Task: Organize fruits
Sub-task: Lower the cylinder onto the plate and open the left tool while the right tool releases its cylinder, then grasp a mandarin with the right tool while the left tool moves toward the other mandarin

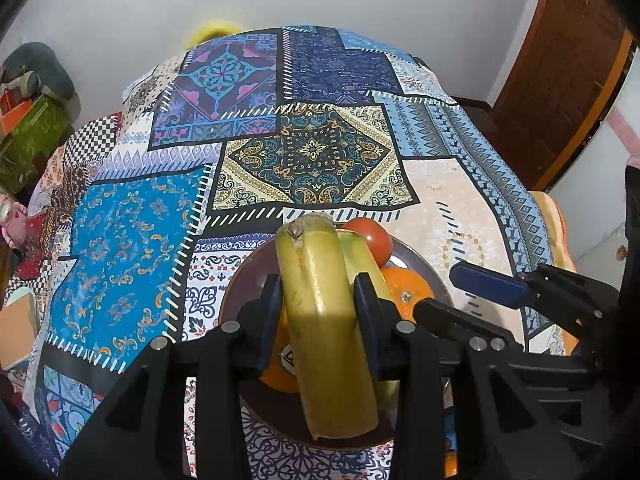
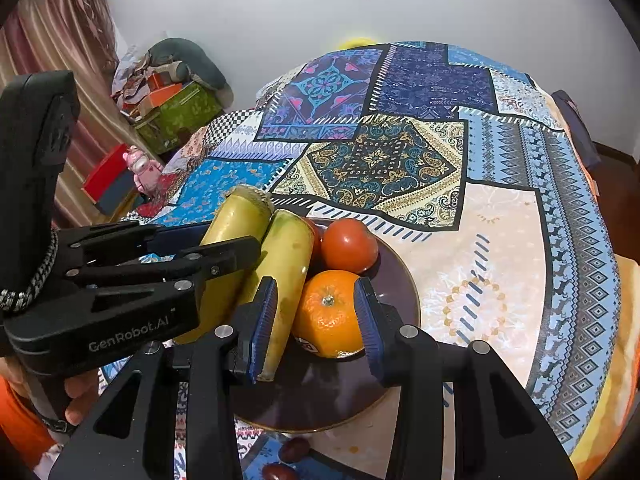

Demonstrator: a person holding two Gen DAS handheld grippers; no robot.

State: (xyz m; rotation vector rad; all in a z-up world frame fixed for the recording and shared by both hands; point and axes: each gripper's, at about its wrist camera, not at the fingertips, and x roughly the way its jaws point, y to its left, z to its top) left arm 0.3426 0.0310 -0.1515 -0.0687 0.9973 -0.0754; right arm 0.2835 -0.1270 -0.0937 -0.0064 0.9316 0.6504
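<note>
A dark purple plate on the patchwork tablecloth holds a banana, an orange and a red tomato. My left gripper is shut on a second banana and holds it over the plate's left side; this banana also shows in the right wrist view. My right gripper is open with its fingers either side of the orange, just above the plate. In the left wrist view the tomato and orange sit right of the held banana, and the right gripper's blue fingertip reaches in from the right.
The table carries a patterned cloth. Two small dark round fruits lie at the near table edge below the plate. Boxes and clutter stand on the floor at far left. A wooden door is at the far right.
</note>
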